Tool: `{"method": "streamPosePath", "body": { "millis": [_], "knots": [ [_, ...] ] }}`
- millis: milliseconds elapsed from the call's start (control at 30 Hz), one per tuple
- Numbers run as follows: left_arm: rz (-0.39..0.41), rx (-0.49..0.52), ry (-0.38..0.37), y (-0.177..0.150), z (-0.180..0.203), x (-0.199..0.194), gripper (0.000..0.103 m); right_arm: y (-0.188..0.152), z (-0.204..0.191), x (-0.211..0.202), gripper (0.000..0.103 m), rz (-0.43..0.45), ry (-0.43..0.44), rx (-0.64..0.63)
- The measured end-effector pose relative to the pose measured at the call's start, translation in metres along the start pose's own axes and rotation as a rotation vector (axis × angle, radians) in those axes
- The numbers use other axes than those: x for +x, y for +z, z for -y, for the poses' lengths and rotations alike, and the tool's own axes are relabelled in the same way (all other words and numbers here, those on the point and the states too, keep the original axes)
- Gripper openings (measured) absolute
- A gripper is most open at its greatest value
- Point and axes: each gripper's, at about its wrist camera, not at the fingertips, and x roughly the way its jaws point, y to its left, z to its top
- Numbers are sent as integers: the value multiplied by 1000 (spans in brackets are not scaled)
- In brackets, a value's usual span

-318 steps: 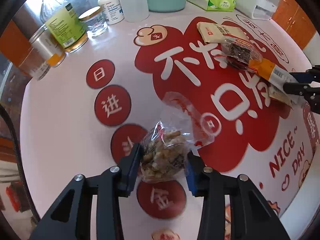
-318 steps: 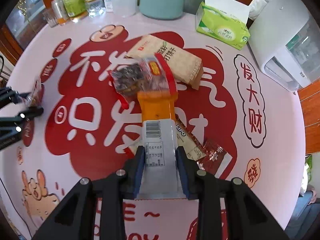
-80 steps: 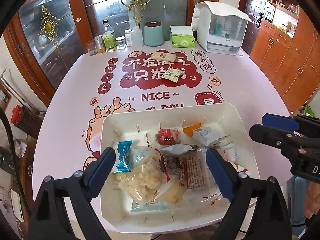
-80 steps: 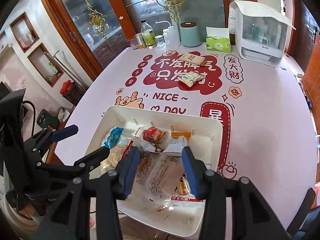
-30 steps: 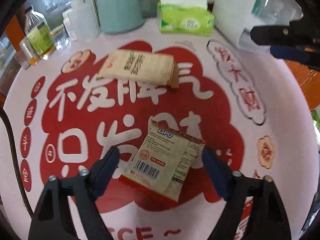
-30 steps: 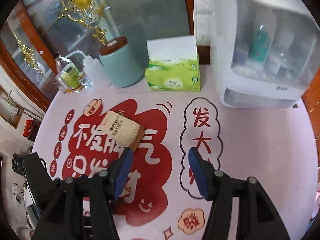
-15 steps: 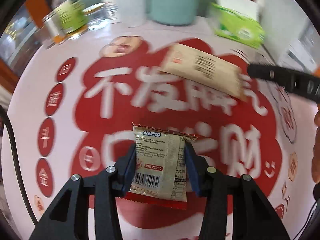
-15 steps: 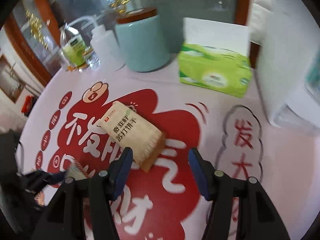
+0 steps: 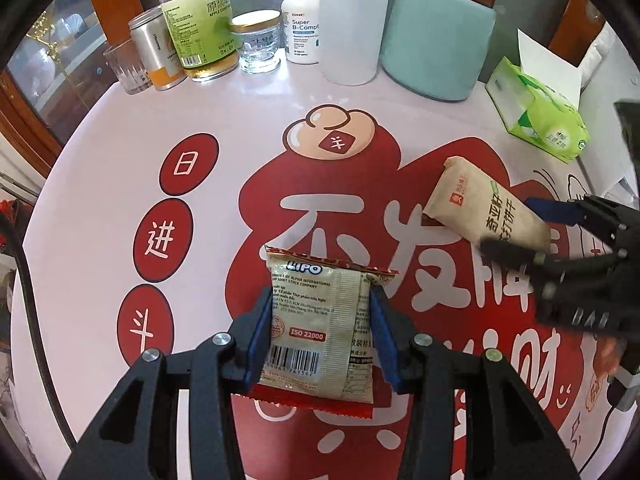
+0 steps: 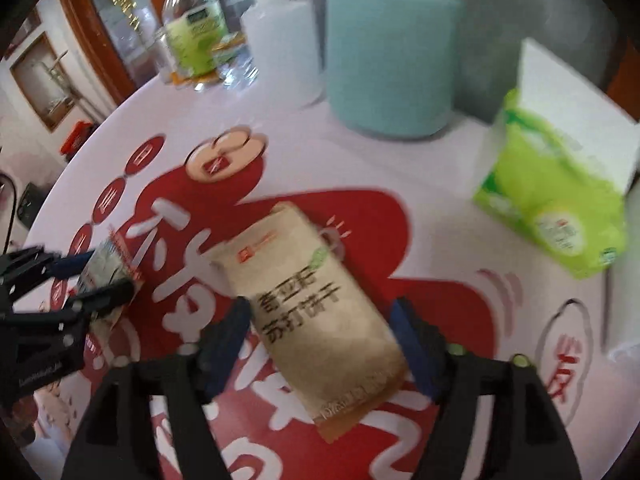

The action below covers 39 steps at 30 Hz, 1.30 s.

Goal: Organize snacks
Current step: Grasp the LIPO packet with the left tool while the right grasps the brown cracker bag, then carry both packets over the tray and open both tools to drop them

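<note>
My left gripper (image 9: 318, 332) is shut on a beige LIPO snack packet (image 9: 320, 328) with red edges, over the red-printed table. It also shows at the left of the right wrist view (image 10: 106, 268). A tan biscuit pack (image 10: 316, 312) lies on the table between the open jaws of my right gripper (image 10: 320, 334), which do not seem to touch it; the view is blurred. In the left wrist view the same pack (image 9: 486, 210) lies at the right with the right gripper (image 9: 528, 232) around its near end.
At the table's back stand a teal canister (image 9: 438, 36), a white squeeze bottle (image 9: 352, 24), a vitamin bottle (image 9: 302, 22), a glass jar (image 9: 258, 42), a vinegar bottle (image 9: 200, 24), a can (image 9: 154, 54) and a glass (image 9: 126, 68). A green tissue box (image 10: 560, 200) sits at right.
My right gripper has moved forward and down so its open jaws now straddle the tan biscuit pack. My left gripper stays shut on the LIPO packet and has shifted slightly.
</note>
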Motion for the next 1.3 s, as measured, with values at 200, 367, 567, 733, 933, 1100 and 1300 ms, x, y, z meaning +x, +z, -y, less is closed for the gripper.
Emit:
{"method": "streamPosePath", "body": {
  "millis": [200,367,567,733,933,1100,1300],
  "knots": [
    [-20,13,-10,-9,3,0,45,-2,-27,1,80,14,-67,-130],
    [-11,80,-10,-24,13,-24,45,-10,-31,-11,56,11,-121,-65],
    [14,150,-30,-45,22,-83,45,-49,-38,-54,56,-4,-127,-44],
    [35,171,-39,-66,21,-140,45,-73,-48,-116,56,50,-153,-50],
    [85,224,-51,-106,25,-215,45,-108,-58,-203,56,104,-205,-23],
    [122,248,-77,-148,30,-273,45,-152,-78,-265,56,134,-180,43],
    [150,266,-110,-204,31,-321,45,-221,-130,-321,56,199,-102,92]
  ]
}}
